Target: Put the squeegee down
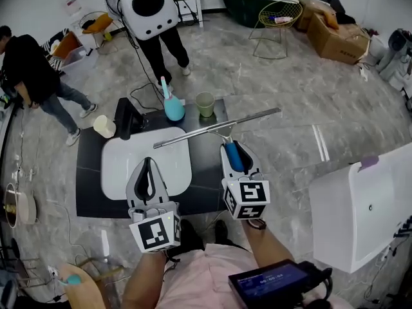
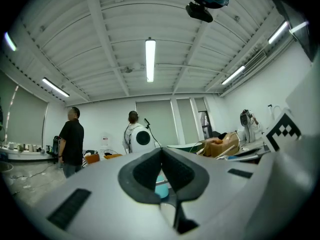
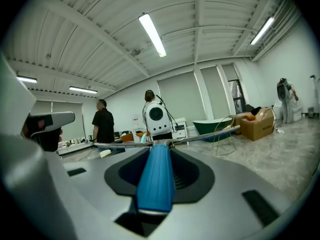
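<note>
Now: right gripper [image 1: 231, 145] clamped on squeegee [image 1: 215, 128] by blue handle, jaws part-spread round it, handle lying lengthwise between them. Squeegee held above dark countertop [image 1: 90, 179], blade slanting from sink basin's [image 1: 119, 163] far edge out past countertop's far right corner. Left gripper [image 1: 149, 162] over basin's near right part, jaws closed tip to tip, nothing in them. Teal bottle [image 1: 174, 109] and green cup [image 1: 205, 103] at countertop's far edge; white cup [image 1: 104, 126] near far left corner.
</note>
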`<state>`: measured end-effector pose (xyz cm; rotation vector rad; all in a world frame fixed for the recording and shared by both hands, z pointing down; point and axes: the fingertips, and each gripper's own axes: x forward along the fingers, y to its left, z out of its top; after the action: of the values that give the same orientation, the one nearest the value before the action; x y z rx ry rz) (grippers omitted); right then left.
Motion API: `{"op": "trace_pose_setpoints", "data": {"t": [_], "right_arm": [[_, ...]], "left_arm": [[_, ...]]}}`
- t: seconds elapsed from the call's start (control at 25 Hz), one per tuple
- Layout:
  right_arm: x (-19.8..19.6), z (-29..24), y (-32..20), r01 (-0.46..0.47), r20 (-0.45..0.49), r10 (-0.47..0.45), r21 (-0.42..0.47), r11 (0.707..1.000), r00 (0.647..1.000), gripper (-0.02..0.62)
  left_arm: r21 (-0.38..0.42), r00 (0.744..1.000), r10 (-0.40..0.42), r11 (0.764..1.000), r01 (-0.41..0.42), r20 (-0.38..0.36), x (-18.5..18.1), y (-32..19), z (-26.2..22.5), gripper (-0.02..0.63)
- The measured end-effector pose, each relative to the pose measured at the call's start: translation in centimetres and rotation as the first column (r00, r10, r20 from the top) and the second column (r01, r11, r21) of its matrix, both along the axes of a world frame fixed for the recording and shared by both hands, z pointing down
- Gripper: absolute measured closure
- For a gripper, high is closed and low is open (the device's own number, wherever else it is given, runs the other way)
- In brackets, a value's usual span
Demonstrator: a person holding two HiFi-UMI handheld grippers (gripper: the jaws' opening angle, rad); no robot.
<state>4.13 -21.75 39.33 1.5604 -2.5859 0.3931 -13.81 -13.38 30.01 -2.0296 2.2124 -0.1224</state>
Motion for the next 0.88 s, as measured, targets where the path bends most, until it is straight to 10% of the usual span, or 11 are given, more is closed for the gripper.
{"op": "trace_pose_setpoints", "data": {"t": [0.88], "right_arm": [[-4.3,5.5,-3.1,-0.056,-0.077,0.048,-0.094,0.994,0.996,0.463]], "left_arm": [[-0.066,0.999,0.03,0.997,-0.033,-0.035,-5.5,-3.9,3.3,0.597]]}}
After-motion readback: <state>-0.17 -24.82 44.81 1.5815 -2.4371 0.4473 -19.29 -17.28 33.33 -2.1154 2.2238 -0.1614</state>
